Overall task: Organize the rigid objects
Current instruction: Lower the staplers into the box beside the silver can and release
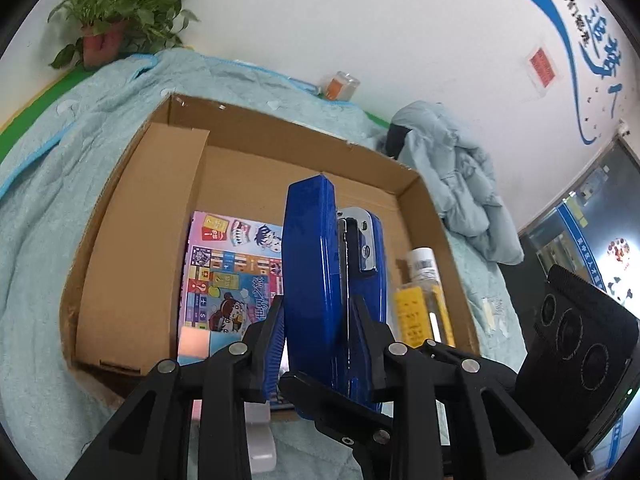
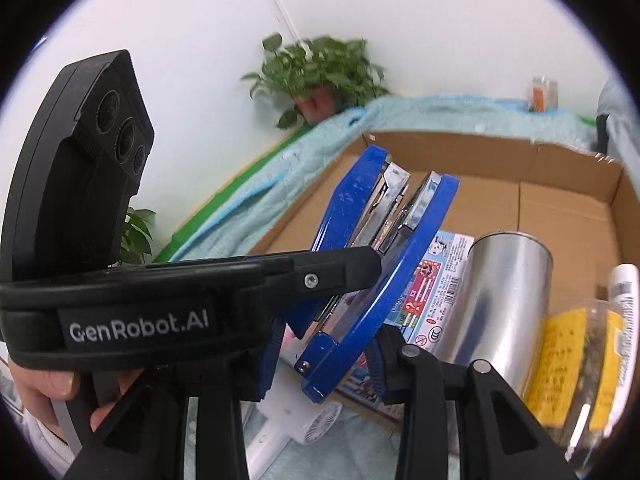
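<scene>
A blue stapler [image 1: 320,280] stands on end between the fingers of my left gripper [image 1: 320,320], which is shut on it above the open cardboard box [image 1: 132,240]. In the right wrist view the same stapler [image 2: 352,280] sits between the fingers of my right gripper [image 2: 324,360], whose jaws stand close to its base; whether they press it I cannot tell. The left gripper's body [image 2: 180,292] crosses that view, with a hand under it. In the box lie a colourful game box [image 1: 228,276], a metal can [image 2: 500,296] and a yellow-labelled bottle [image 1: 424,304].
The box rests on a light blue towel [image 1: 52,208]. A white handheld fan [image 2: 296,420] lies just in front of the box. A potted plant [image 1: 116,20], a small jar [image 1: 340,86] and crumpled cloth [image 1: 460,176] sit along the wall.
</scene>
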The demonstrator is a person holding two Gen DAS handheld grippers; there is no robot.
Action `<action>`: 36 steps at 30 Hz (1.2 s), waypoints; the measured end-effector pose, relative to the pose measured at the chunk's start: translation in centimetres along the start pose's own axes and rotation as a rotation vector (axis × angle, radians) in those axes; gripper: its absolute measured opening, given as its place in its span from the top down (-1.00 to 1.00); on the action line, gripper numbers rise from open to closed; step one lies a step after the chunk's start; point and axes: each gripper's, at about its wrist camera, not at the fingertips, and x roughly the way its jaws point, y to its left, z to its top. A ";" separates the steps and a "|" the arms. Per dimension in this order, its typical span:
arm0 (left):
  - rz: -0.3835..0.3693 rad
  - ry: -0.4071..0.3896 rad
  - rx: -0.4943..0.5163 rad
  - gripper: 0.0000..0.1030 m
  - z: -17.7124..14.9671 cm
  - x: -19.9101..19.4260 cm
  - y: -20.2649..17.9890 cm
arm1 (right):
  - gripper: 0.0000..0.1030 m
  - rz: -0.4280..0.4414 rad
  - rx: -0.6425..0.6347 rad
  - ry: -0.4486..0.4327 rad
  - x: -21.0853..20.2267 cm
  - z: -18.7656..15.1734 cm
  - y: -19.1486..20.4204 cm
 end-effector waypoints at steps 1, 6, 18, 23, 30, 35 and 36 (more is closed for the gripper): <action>-0.001 0.014 -0.013 0.47 0.3 0.7 0.4 | 0.31 0.003 0.006 0.017 0.4 0.1 -0.3; 0.033 0.066 -0.032 0.47 -0.6 3.1 1.3 | 0.30 0.021 0.046 0.106 2.5 -0.3 -1.3; 0.076 0.058 0.015 0.53 -1.6 3.6 0.1 | 0.09 -0.108 0.034 0.150 1.1 -2.7 -0.6; 0.069 0.071 0.064 0.53 -1.8 4.0 -1.1 | 0.14 -0.141 0.023 0.042 -2.1 -4.3 -0.2; 0.048 -0.028 0.151 0.21 -3.3 1.0 -2.9 | 0.49 -0.139 0.035 -0.006 -2.7 -5.5 -0.1; 0.126 -0.301 0.213 -0.99 -7.4 -5.8 -2.3 | -0.91 -0.234 0.045 -0.171 -5.6 -9.4 1.3; 0.122 -0.314 0.214 -0.99 -8.5 -7.0 -1.7 | -0.93 -0.244 0.038 -0.175 -5.7 -10.1 1.6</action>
